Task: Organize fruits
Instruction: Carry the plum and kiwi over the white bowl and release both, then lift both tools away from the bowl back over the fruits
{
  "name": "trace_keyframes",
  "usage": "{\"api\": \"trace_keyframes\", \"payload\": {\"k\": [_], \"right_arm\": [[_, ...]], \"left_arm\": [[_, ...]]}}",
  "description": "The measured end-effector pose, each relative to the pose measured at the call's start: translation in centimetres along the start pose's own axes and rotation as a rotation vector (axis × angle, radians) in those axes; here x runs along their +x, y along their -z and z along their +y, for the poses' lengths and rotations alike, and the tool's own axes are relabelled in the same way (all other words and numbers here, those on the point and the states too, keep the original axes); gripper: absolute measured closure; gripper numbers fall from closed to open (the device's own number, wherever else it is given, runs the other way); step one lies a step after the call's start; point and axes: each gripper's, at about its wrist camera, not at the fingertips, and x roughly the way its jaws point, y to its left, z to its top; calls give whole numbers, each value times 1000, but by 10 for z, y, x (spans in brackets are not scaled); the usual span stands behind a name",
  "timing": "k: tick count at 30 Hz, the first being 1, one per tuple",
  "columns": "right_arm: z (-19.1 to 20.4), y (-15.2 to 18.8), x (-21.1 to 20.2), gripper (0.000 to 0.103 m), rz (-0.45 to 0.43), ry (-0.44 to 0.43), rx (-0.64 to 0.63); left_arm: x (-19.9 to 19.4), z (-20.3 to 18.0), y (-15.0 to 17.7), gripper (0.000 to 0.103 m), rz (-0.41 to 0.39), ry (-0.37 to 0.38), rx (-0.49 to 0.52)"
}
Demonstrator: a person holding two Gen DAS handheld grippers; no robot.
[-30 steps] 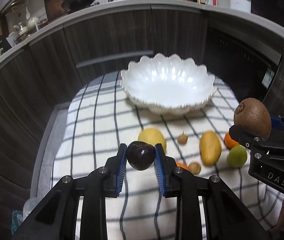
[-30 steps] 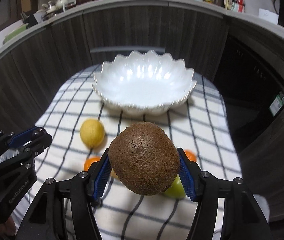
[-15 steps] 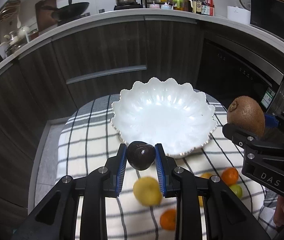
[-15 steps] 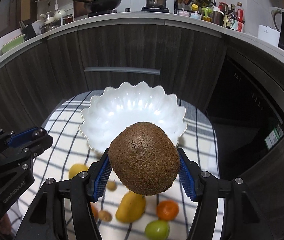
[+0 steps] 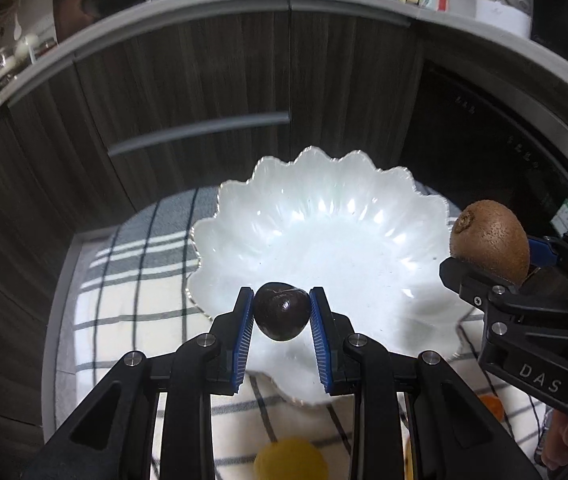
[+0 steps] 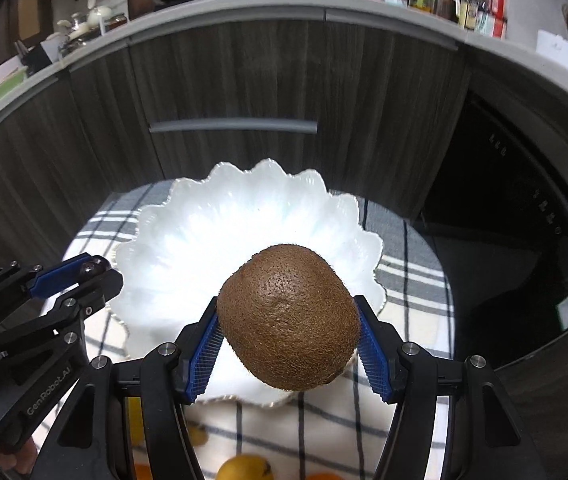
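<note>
Your left wrist camera sits just behind the left gripper (image 5: pixel 282 312) and looks forward and steeply down along its fingers; the white bowl (image 5: pixel 364 200) fills the middle, close below, with the dark cabinets (image 5: pixel 204 80) curving across at 12 o'clock. The right gripper (image 5: pixel 496 256) enters that view at 3 o'clock, near.

Your right wrist camera is set the same way behind the right gripper (image 6: pixel 288 328) — forward, steeply down, close over the bowl (image 6: pixel 188 248). There the left gripper (image 6: pixel 84 272) shows at 9 o'clock.

Both views share the bowl, the checked cloth (image 5: pixel 124 312) under it, the cabinets and the counter (image 6: pixel 364 8) at 12 o'clock — and each sees the other gripper.
</note>
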Motion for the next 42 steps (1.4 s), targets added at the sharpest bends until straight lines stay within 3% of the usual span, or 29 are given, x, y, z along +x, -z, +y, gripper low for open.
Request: {"api": "trace_keyframes", "payload": {"k": [13,19,24,28,31,33,40,42], "right_arm": [[-7,-7,64,40,108,-12,33],[-5,-7,78,40,133,-3,27],[-5,-7,82,40,149,-2,19],[-6,-9,76,38,114,42,13],[-6,-15,63,27,64,82,-1],[-5,-19,53,27,31,104,-10],[-10,-27,15,19,-42,149,19],[-12,-26,2,19,-58,152,32]], "left_arm": [[58,2,-8,75,84,14,39],[71,10,-6,74,111,14,3],[68,11,-7,44,96,-6,7],[62,14,-9,41,82,-44,5],[57,14,-11,37,75,-66,1],[50,14,-12,35,65,-67,-5],[7,17,-14,28,-7,-105,-28],[-10,16,-14,22,-37,-123,-29]]}}
